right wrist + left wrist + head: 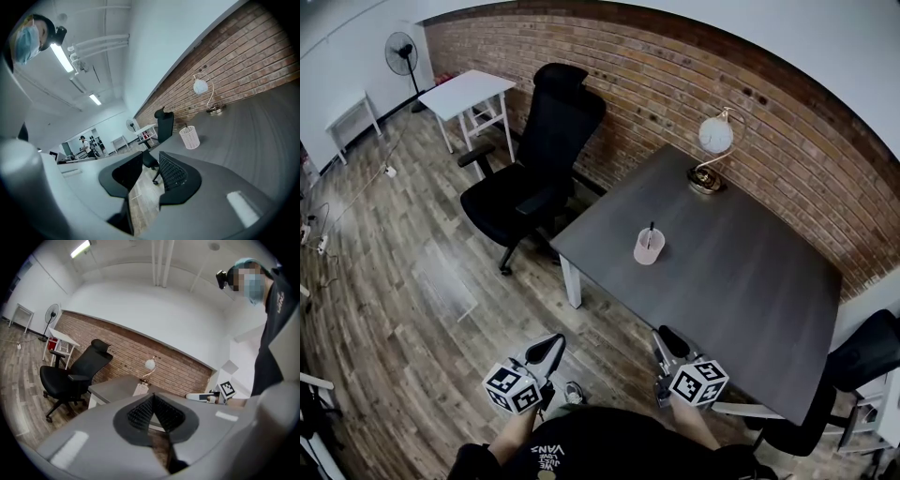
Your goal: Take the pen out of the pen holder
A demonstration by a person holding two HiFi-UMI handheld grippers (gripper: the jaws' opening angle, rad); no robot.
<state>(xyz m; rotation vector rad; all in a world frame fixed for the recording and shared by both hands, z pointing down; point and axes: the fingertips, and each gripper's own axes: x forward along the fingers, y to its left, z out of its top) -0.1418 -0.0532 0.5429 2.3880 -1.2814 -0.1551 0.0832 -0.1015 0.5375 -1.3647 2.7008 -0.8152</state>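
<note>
Well apart from pen holder (649, 247) — right gripper (667, 337) spread, left gripper (551, 347) seemingly pressed together; risks toppling holder by yanking pen (651, 232) askew.

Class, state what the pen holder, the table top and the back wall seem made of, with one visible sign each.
Pen holder: pale fine mesh, metal or plastic, unclear; gridded side shows. Table top: dark grey matt laminate or wood, probably; faint streaks, no glare. Wall: red-brown brick; pale mortar lines.
</note>
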